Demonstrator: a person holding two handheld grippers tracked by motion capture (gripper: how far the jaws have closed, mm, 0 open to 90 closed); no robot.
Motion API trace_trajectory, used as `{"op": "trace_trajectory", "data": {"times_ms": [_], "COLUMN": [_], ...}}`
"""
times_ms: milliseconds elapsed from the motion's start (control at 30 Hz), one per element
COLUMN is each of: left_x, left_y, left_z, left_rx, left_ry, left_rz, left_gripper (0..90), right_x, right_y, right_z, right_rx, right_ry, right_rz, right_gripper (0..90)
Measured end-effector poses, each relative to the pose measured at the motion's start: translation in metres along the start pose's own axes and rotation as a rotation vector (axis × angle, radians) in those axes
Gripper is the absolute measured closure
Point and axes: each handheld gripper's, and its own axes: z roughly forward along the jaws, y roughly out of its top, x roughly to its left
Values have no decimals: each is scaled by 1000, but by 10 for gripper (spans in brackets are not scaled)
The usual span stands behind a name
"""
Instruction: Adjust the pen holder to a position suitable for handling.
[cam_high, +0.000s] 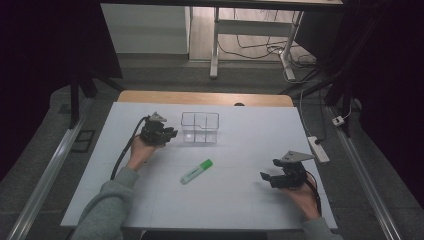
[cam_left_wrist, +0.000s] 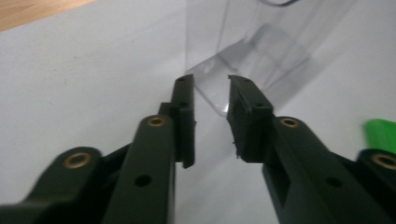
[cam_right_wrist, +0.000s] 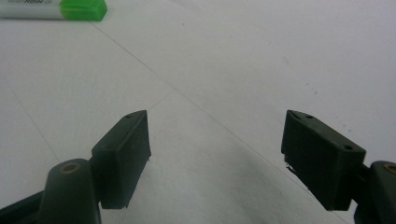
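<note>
Two hand-held grippers work over a white desk. The left hand-held gripper points at a clear box standing just ahead of its tips; in the left gripper view its jaws stand a narrow gap apart, with the box close in front and nothing between the pads. A person's left hand carries it, a grey sleeve trailing back to the near edge.

The right hand-held gripper sits well apart at the desk's near right, jaws spread wide and empty over the bare surface, as the right gripper view shows. A green-capped marker lies flat between the two tools, ahead and to the left of the right hand-held gripper, where its cap shows at the top corner.
</note>
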Motion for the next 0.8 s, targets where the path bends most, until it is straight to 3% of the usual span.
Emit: {"op": "trace_trajectory", "data": {"times_ms": [167,333,567,800], "left_x": [-9,-20,-33,-40], "left_y": [0,1,-4,0], "left_z": [-11,-23,-37,-44], "left_rx": [13,34,65,116], "left_ry": [-13,-43,-78,-132], "left_rz": [26,62,105,116], "left_gripper": [568,491,411,374], "right_x": [-2,-1,1,6], "right_y": [1,1,-1,0], "right_z": [1,1,-5,-6], "right_rx": [-8,-11,-19,-15], "right_ry": [2,4,1,3], "right_rz": [-3,-16,-9,-30], "right_gripper": [237,238,236,236]}}
